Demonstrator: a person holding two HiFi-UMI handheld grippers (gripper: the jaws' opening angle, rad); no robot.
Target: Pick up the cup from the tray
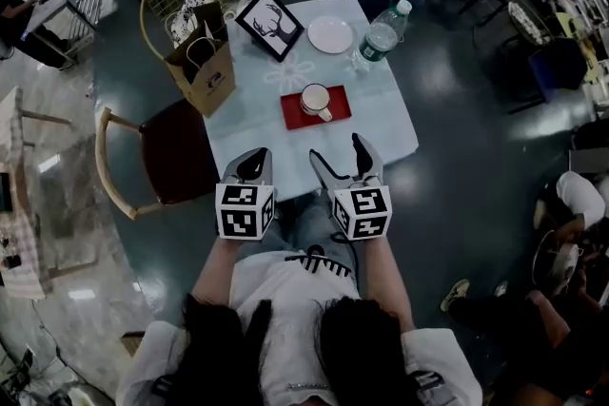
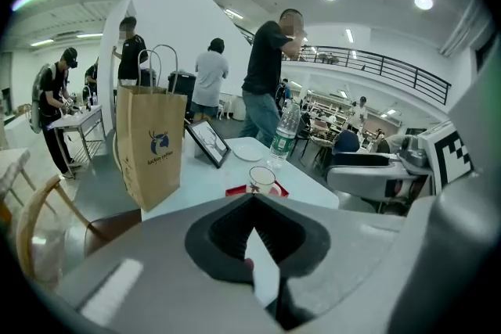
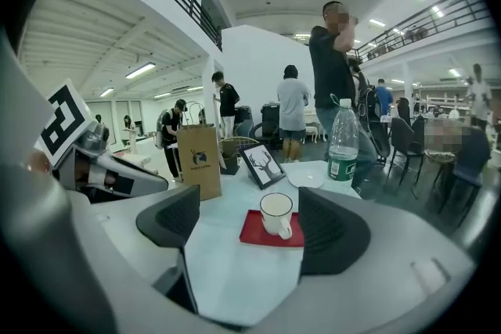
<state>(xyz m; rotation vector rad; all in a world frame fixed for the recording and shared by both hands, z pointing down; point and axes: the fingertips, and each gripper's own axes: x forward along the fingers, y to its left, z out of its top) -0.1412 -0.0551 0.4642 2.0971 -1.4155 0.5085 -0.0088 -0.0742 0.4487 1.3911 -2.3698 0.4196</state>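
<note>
A white cup (image 1: 315, 100) with its handle toward me stands on a small red tray (image 1: 335, 116) in the middle of the pale blue table (image 1: 257, 109). Both grippers hover over the table's near edge, short of the tray. My left gripper (image 1: 254, 162) is shut, its pads (image 2: 252, 207) meeting with nothing between them. My right gripper (image 1: 340, 155) is open. In the right gripper view the cup (image 3: 276, 214) and the tray (image 3: 254, 235) lie ahead, framed between the spread pads (image 3: 333, 231). The left gripper view shows the cup (image 2: 261, 179) just past its closed tips.
A brown paper bag (image 1: 205, 67) stands at the table's left edge, with a framed deer picture (image 1: 269, 24), a white plate (image 1: 330, 34) and a water bottle (image 1: 381, 35) along the far side. Chairs (image 1: 157, 152) stand to the left. People stand beyond the table.
</note>
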